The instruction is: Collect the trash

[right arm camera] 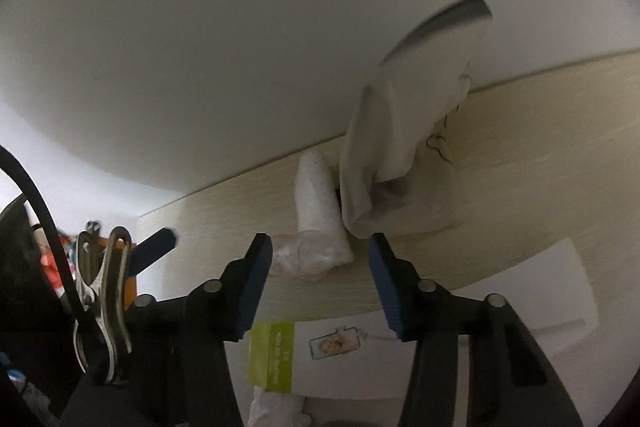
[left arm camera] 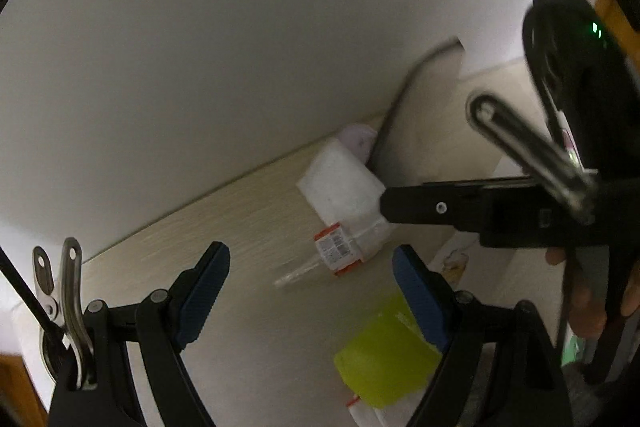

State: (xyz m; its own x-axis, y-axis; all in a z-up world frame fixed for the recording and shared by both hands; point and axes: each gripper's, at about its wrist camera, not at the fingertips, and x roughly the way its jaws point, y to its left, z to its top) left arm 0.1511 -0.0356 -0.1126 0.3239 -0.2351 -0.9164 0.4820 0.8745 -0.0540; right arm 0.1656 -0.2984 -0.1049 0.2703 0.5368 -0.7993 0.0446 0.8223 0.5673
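Note:
A crumpled white wrapper (left arm camera: 344,187) lies on the pale wood table (left arm camera: 240,227) by the wall, with a clear plastic piece with a red-and-white barcode label (left arm camera: 335,253) in front of it. My left gripper (left arm camera: 310,291) is open and empty, short of the label. My right gripper (right arm camera: 320,281) is open and empty, its jaws either side of the wrapper (right arm camera: 320,211). It shows from the side in the left wrist view (left arm camera: 404,207), reaching toward the wrapper. A white and green box (right arm camera: 360,351) lies under my right gripper; it also shows in the left wrist view (left arm camera: 384,351).
A white cloth bag (right arm camera: 396,131) leans on the white wall (right arm camera: 240,47) behind the wrapper. A white flat sheet (right arm camera: 560,287) lies at the right. An orange wooden edge (right arm camera: 130,291) and colourful clutter (right arm camera: 52,263) sit beyond the table's left end.

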